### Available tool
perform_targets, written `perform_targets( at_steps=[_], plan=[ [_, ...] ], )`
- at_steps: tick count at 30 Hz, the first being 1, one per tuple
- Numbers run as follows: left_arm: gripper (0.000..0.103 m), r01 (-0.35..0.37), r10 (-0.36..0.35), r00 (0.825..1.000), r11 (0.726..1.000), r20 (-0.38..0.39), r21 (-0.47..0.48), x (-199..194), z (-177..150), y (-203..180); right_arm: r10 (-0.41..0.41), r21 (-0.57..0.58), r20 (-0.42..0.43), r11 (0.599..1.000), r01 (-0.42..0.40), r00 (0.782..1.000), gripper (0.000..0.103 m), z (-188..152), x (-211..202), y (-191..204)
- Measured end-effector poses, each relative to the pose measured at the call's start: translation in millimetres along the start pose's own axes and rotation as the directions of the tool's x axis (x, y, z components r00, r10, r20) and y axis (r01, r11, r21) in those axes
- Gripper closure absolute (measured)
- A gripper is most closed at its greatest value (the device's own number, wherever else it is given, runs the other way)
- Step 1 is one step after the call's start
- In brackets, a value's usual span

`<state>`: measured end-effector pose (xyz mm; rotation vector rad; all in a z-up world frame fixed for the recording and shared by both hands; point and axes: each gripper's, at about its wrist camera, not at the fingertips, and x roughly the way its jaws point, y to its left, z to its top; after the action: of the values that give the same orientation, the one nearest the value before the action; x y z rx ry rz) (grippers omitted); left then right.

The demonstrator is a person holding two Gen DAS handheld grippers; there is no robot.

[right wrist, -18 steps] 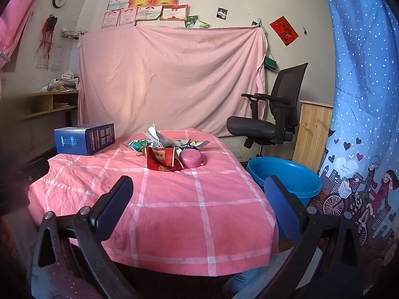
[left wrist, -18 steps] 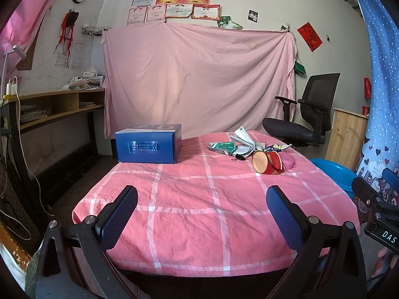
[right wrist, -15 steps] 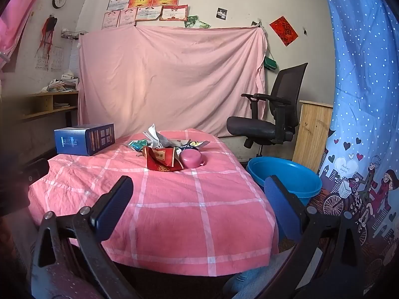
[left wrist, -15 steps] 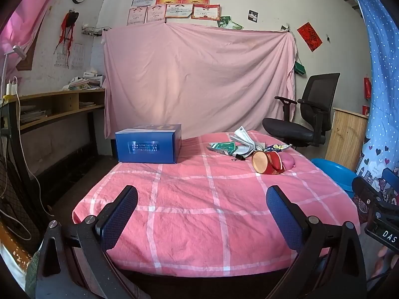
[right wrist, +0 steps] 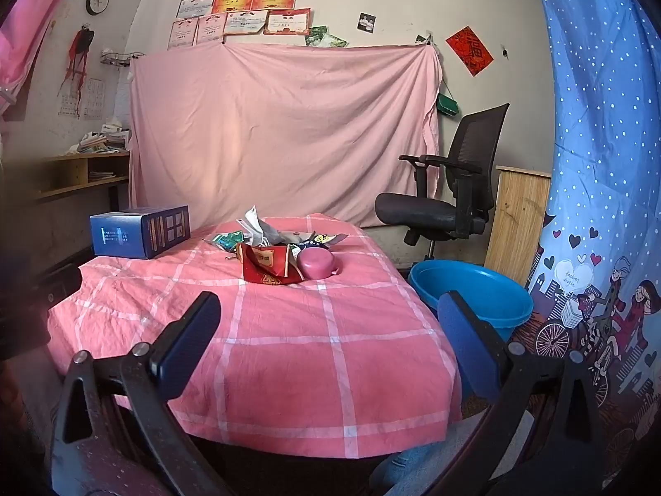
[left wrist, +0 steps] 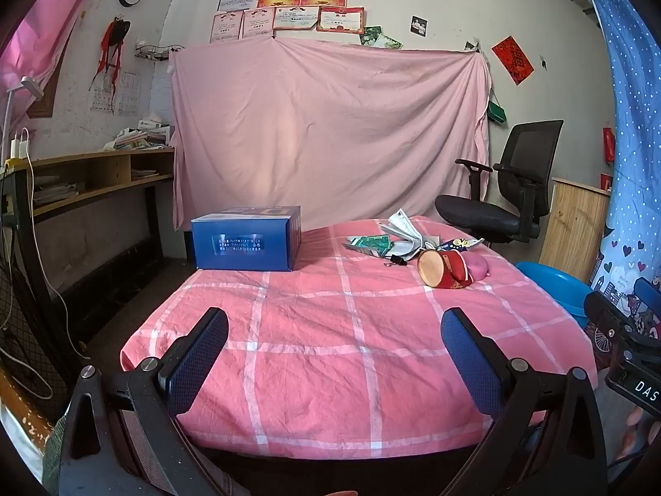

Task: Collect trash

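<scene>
Two Open Grippers Before a Heap of Trash

Both grippers hang short of the pink checked table (left wrist: 314,355), jaws spread wide and empty: the left gripper (left wrist: 334,351) and the right gripper (right wrist: 328,337). Beside the table on the floor sits a blue basin (right wrist: 475,289). A blue box (left wrist: 246,244) with unreadable white print stands at the far left corner. The trash pile (right wrist: 281,256) lies far across the cloth: a red packet (right wrist: 268,266) with gold characters too small to read, a pink bowl (right wrist: 316,262), and crumpled papers (left wrist: 403,229).
</scene>
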<state>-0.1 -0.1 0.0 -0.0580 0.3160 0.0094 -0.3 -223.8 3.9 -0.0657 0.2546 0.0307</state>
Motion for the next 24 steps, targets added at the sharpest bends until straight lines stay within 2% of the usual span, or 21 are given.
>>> perform_targets(
  at_steps=[24],
  plan=[
    [0.002,-0.001,0.001,1.0,1.0,0.001,0.003,0.1,0.0,-0.1,0.0,0.001,-0.002,1.0,0.0,1.0,0.0,-0.7,-0.1,-1.1]
  ],
)
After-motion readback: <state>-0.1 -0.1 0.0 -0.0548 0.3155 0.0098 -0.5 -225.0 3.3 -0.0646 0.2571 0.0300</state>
